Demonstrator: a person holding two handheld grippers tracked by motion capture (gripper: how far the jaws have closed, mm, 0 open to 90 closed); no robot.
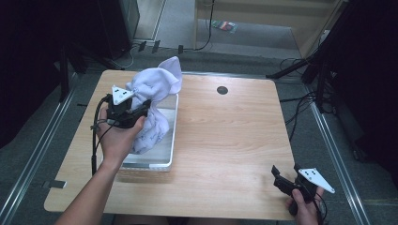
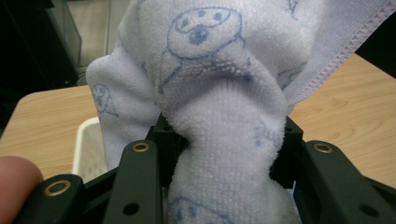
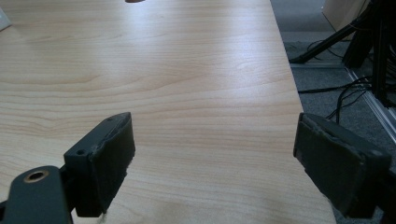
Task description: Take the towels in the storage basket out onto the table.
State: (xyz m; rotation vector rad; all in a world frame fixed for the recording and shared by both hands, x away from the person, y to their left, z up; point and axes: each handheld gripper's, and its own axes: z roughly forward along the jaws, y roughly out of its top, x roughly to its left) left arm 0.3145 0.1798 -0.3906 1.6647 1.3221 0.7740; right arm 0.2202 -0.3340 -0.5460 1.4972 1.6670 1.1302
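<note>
L hand-held gripper (image 1: 139,108) is clamped on a white terry-cloth towel with pale blue cartoon prints (image 1: 155,89), bunched into a rope where the jaws squeeze it; in the left gripper view the pinched neck of cloth (image 2: 224,154) runs straight up between both jaws and fans out above. Towel hangs w/ its long axis roughly vertical: top lobes stand above the gripper, lower end drapes down into the white rectangular plastic basket (image 1: 172,140), which sits near the bench's left edge, towards the far-left corner. So the cloth is directly in the gripper, w/ the basket right below it. Judging from that, the work looks like moving the towel at the basket, in or out I can't tell.

R hand-held gripper (image 1: 286,176) has jaws wide apart, nothing between them, over bare light wood-grain bench (image 3: 187,84) at the near-right corner, well apart from towel & basket. L hand is far nearer.
</note>
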